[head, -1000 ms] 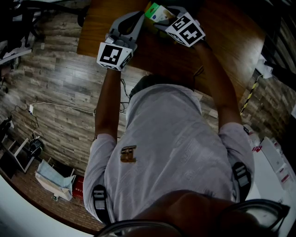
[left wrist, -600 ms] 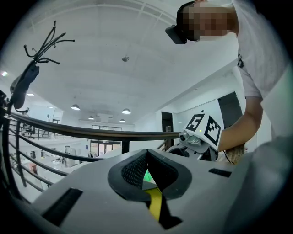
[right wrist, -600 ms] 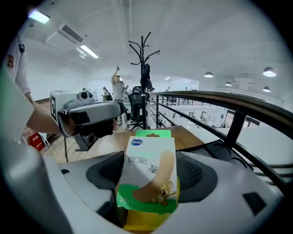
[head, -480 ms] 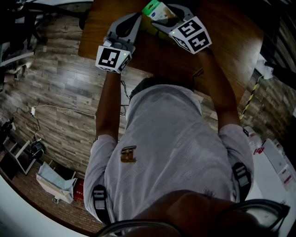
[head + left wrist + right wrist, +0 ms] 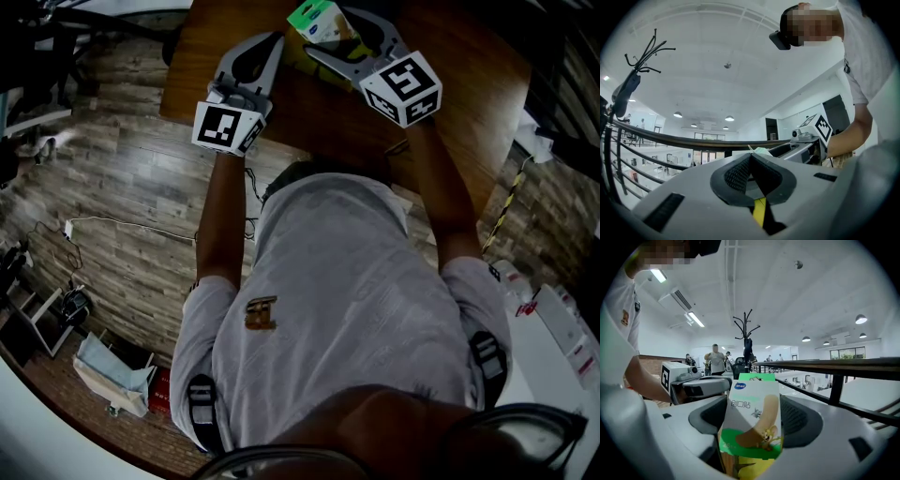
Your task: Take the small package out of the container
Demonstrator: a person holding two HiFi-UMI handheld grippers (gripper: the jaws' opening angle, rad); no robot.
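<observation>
Right gripper [image 5: 326,36] is sitting farther back toward the person than before, clamping the small package [image 5: 317,21] over the wooden table [image 5: 469,84]. Left gripper [image 5: 277,39], just beside, is pinching shut on a thin yellow strip [image 5: 759,212].

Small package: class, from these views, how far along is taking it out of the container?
Done: the right gripper is shut on the small package, held up in the air. In hand: the lift; a yellow thing shows beneath it, perhaps the container. Left: pulling it clear, which I cannot confirm. The left gripper is shut.
</observation>
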